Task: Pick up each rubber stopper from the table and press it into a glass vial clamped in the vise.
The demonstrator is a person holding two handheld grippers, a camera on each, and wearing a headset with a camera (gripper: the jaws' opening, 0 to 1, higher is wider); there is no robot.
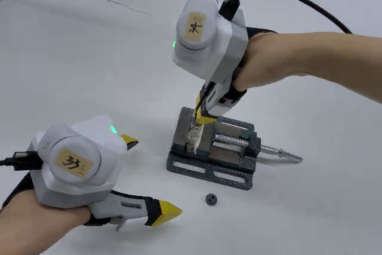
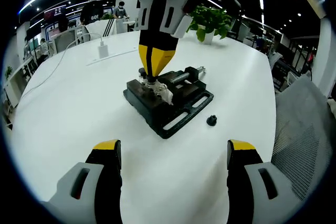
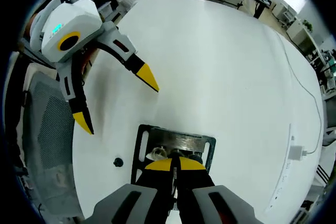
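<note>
A black rubber stopper (image 1: 210,199) lies loose on the white tabletop (image 1: 89,58), just on the near side of the dark vise (image 1: 230,171), which clamps a glass vial (image 1: 194,137); around is an open office with strip lights. My right gripper (image 1: 205,116) points down, jaws closed together, tips at the vial's top; my left gripper (image 1: 149,176) is at the near left, jaws wide apart, empty.

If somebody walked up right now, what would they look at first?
Probably the right gripper, pointing straight down with its jaws drawn together over the glass vials clamped in the dark vise in the middle of the white table. Next comes the left gripper, low at the near left with its jaws wide open. One small black rubber stopper lies on the table just in front of the vise.
</note>
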